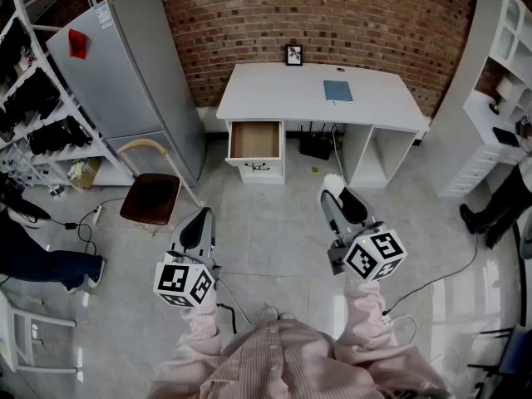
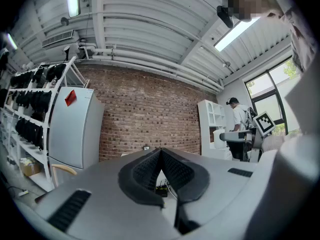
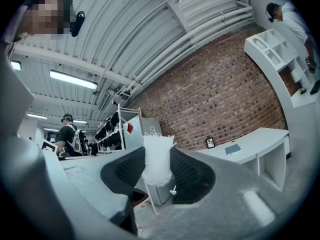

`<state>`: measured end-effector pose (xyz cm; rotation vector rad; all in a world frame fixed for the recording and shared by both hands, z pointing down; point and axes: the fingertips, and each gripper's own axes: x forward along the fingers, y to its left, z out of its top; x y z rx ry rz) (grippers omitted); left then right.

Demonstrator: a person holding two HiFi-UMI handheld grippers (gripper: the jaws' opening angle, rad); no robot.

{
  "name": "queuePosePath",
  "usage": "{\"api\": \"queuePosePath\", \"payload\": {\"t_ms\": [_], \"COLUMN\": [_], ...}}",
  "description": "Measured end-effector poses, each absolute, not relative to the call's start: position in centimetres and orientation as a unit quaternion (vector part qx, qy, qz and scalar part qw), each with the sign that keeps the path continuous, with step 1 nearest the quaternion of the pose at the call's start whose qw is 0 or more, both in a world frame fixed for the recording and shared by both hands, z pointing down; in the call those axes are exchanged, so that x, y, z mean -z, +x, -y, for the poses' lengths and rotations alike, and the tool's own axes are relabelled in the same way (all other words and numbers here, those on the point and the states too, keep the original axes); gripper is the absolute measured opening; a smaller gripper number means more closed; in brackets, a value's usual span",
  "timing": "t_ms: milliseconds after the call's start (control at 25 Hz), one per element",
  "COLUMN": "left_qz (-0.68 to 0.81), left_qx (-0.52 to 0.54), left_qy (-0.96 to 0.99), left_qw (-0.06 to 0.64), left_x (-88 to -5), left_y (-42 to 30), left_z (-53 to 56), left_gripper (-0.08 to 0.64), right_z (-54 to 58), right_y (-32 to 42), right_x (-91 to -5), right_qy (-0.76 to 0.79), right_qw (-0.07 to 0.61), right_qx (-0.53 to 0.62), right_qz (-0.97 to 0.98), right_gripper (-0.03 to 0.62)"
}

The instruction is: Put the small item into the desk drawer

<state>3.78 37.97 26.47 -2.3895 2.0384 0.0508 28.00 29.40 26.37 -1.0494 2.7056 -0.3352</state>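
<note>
My right gripper (image 1: 333,188) (image 3: 158,166) is shut on a small white fuzzy item (image 3: 157,159), whose tip (image 1: 332,180) pokes out beyond the jaws in the head view. My left gripper (image 1: 199,220) (image 2: 161,176) is shut with nothing in it; its pads meet at the tip. Both are held over the grey floor, a good way short of the white desk (image 1: 320,98). The desk drawer (image 1: 255,140) stands pulled out at the desk's left side, its wooden inside showing and nothing visible in it.
On the desk lie a blue notebook (image 1: 337,91) and a small framed picture (image 1: 293,54). A grey fridge (image 1: 133,73) and a wooden chair (image 1: 150,194) stand left of the desk. White shelves (image 1: 499,81) are at the right, with a person (image 1: 499,202) beside them. Cables cross the floor.
</note>
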Motion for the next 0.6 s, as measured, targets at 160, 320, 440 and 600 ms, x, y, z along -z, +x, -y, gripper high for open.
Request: {"api": "queuePosePath", "payload": {"t_ms": [160,320,440,600], "left_qz": [-0.649,-0.651,-0.653,-0.655], "left_qx": [-0.012,-0.014,-0.014,-0.015], "left_qy": [-0.761,-0.759,-0.758,-0.755], "left_qw": [0.000,-0.005,-0.008,-0.013], "left_x": [-27.1,-27.7,-28.0,-28.1], "left_y": [4.6,5.0,5.2,5.1], "left_z": [-38.5,-38.9,-39.1,-38.8], "left_gripper": [0.000,0.000,0.000,0.000], "right_z": [-29.9,-30.3,-30.3,-29.9], "right_y": [28.7,29.1,29.1,28.9], "right_x": [-27.0,-27.9,-28.0,-27.9], "right_qy": [-0.355,-0.358,-0.354,-0.349], "right_qw": [0.111,0.117,0.117,0.112], "right_qx": [0.115,0.127,0.128,0.126], "right_qz": [-0.921,-0.918,-0.919,-0.922], "right_gripper": [0.161,0.161,0.161,0.161]}}
